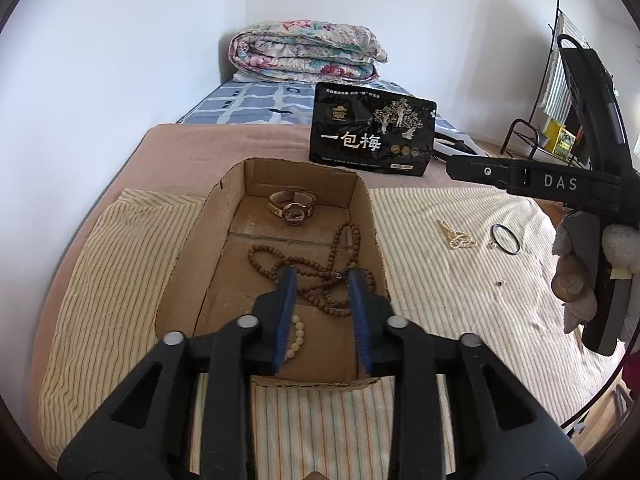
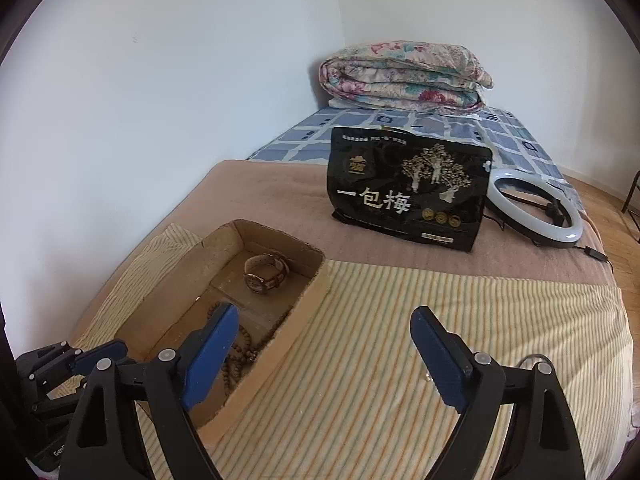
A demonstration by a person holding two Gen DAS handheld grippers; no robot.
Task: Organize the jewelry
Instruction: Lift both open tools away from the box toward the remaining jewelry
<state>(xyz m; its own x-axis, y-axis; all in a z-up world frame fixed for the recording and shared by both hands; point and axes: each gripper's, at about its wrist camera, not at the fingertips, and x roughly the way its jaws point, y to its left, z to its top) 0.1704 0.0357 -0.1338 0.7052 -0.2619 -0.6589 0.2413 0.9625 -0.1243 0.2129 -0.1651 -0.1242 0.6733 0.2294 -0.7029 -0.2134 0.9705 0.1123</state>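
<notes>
left gripper [image 1: 322, 280] fingers apart, empty, over cardboard box [image 1: 188, 240] | brown bead necklace [image 1: 320, 272] and watch [image 1: 292, 206] inside | right gripper [image 2: 324, 344] spread wide, empty | next: pearl piece [image 1: 458, 236] on striped cloth [image 1: 460, 280] (approach low, pinch gently)

White walls [image 2: 160, 100] meet in a corner behind the bed [image 2: 280, 200], w/ a folded floral quilt [image 2: 404, 76] at its far end on a blue checked sheet [image 2: 500, 128]. Tan blanket [image 2: 260, 208] covers the middle; striped yellow cloth [image 2: 440, 320] on the near part. Wood floor [image 2: 608, 196] along the bed's right edge. Black metal rack [image 1: 536, 136] stands by the right wall. Daylight, soft shadows across the cloth.
</notes>
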